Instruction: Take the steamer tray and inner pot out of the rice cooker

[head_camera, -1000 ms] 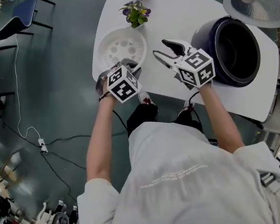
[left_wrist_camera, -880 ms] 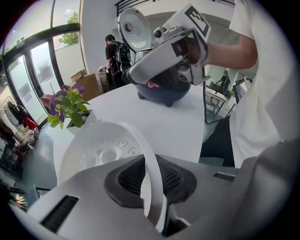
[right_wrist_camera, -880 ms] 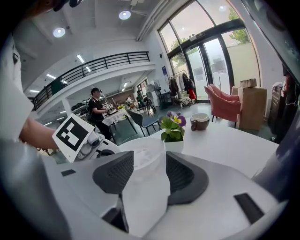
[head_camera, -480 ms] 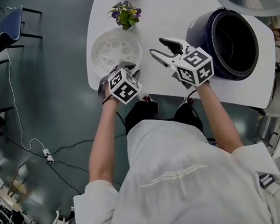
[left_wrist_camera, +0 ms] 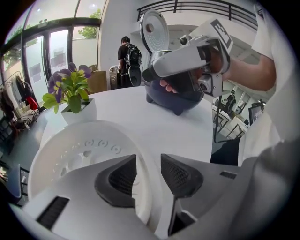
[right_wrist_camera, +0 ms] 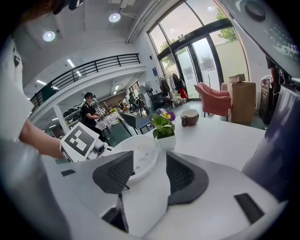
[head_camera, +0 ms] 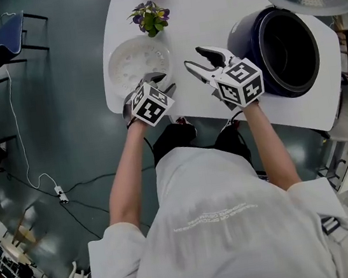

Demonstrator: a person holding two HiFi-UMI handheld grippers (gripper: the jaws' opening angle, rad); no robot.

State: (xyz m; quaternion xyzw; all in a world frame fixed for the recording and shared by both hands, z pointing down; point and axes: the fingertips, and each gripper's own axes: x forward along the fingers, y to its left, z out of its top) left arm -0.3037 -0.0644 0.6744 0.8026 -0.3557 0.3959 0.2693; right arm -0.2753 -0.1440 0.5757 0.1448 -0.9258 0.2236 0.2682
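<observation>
On the left gripper (head_camera: 155,80) the jaws had just been opening and stood clear of the steamer tray (head_camera: 136,60) rim between them: tray down on the table (head_camera: 207,8)! Right gripper (head_camera: 203,61) hovered spread and empty beside the rice cooker (head_camera: 277,50); inner pot looked next

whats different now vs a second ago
The left tongs have just been opening, releasing the steamer tray. Its rim still sits between the jaws but is no longer pinched, and the tray rests on the table. Unchanged: the right tongs are open and empty, and the rice cooker has its lid up.
</observation>
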